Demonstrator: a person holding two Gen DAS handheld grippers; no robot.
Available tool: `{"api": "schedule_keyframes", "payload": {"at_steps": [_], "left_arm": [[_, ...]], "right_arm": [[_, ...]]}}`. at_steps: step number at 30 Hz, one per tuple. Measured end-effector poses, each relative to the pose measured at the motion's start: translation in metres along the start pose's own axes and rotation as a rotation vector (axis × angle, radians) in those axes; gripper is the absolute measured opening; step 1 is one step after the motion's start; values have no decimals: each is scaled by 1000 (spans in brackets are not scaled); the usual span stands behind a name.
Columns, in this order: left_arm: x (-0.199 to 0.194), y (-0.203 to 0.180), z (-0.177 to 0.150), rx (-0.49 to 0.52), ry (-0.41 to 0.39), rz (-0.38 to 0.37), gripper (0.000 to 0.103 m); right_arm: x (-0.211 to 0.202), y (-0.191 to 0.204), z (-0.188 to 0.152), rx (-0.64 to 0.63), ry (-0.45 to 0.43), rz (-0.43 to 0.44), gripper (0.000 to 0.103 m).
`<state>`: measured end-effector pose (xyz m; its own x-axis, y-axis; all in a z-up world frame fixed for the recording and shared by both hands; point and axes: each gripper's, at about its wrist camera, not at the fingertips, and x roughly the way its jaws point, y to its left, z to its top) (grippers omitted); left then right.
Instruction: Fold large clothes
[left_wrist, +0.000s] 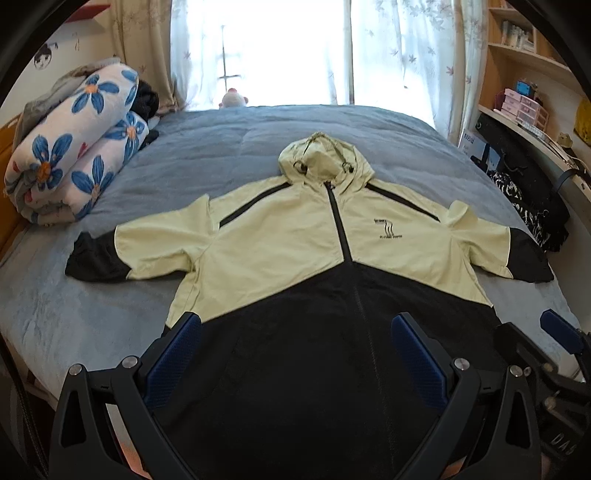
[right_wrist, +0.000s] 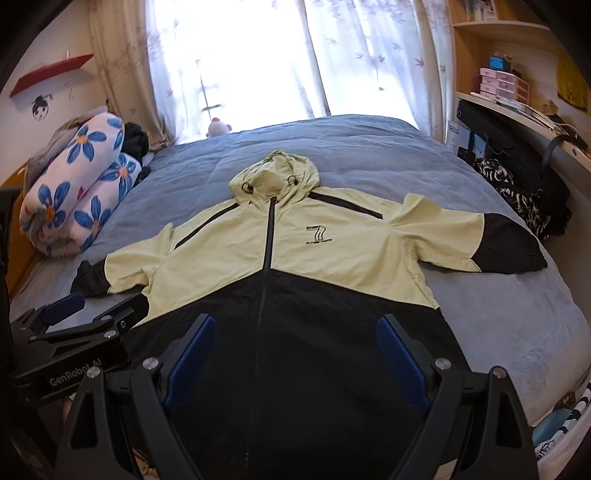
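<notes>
The jacket (left_wrist: 295, 236) lies flat and face up on the bed (left_wrist: 55, 314), zipped, with both sleeves stretched out to the sides and the hood (left_wrist: 321, 158) lying at the far end, toward the window curtains (left_wrist: 192, 44). Its upper part is pale yellow-green, its lower part and cuffs black, and a small printed logo (left_wrist: 388, 230) sits on the chest beside the zipper (left_wrist: 340, 225).

The left gripper (left_wrist: 295, 332) hovers over the black hem area with its jaws spread wide — the 2 blue-padded fingers (left_wrist: 173, 358) stand well apart and nothing is between them but the dark fabric below. Whether the fingertips touch the cloth cannot be told. Just outside its right finger, the right gripper (left_wrist: 554, 328) shows at the edge of the left wrist view.

In the right wrist view the right gripper (right_wrist: 295, 328) is likewise held over the black lower part of the jacket, jaws spread, pinching nothing; the zipper runs forward from between its fingers (right_wrist: 402, 358). Beyond its left finger the left gripper (right_wrist: 88, 306) is seen from the side, near the jacket's lower corner and left cuff.

Farther off to the left of both sets of jaws a rolled flowered blanket (left_wrist: 74, 147) rests on the bed; to the right, past the mattress edge, stand a desk (left_wrist: 535, 136) and shelves (left_wrist: 517, 44) — dark clothing (left_wrist: 524, 199) is piled beside them.
</notes>
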<state>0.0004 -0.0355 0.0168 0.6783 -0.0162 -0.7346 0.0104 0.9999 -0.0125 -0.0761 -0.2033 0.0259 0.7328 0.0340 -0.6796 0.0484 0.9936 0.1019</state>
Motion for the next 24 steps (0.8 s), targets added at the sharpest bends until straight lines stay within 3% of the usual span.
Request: {"api": "schedule_keyframes", "payload": {"at_steps": [7, 13, 19, 24], "left_arm": [[4, -24, 14, 54, 14, -46, 101], [7, -48, 32, 96, 21, -90, 101], [4, -68, 52, 115, -35, -93, 102], [17, -82, 72, 104, -36, -45, 102]], "right_arm": [[-2, -19, 13, 14, 5, 0, 89], [3, -40, 25, 69, 55, 58, 89], [3, -62, 44, 83, 45, 42, 89], [0, -86, 67, 83, 5, -1, 89]]}}
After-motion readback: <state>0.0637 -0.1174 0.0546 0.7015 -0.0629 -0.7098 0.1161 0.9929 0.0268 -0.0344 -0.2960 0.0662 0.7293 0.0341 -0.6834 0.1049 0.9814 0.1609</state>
